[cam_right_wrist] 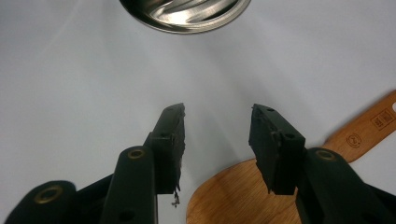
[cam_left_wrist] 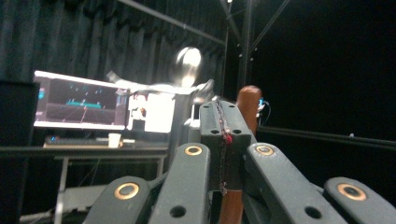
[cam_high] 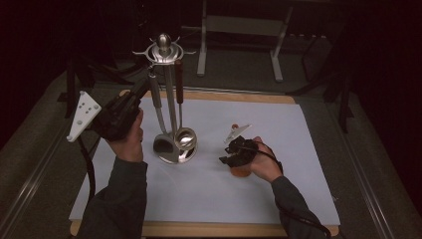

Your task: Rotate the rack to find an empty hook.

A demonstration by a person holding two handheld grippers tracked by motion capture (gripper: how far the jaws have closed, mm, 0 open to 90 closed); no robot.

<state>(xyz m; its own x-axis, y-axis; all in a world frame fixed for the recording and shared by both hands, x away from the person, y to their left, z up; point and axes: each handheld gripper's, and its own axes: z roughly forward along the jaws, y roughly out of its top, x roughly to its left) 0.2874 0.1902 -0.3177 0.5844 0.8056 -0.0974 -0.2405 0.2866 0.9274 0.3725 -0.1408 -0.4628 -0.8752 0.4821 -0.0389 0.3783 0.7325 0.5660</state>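
A metal utensil stand [cam_high: 164, 50] rises at the middle of the white mat [cam_high: 209, 194]. A ladle [cam_high: 185, 138] with a brown handle and a grey-handled turner [cam_high: 163, 144] hang from it. My left gripper [cam_high: 144, 89] is raised beside the stand's left side, level with the handles. Its jaws are shut, and I see nothing between the fingertips [cam_left_wrist: 212, 126]. The brown handle [cam_left_wrist: 248, 100] stands just behind them, under the stand's round top [cam_left_wrist: 188, 60]. My right gripper [cam_right_wrist: 217, 126] is open, low over the blade of a wooden spatula [cam_right_wrist: 224, 196] that lies on the mat.
The stand's round base [cam_right_wrist: 187, 11] lies just ahead of the right gripper. The mat covers a wooden board [cam_high: 209, 230] on a grey table. A metal frame [cam_high: 239, 30] stands behind the table, and lit monitors [cam_left_wrist: 79, 100] glow in the dark background.
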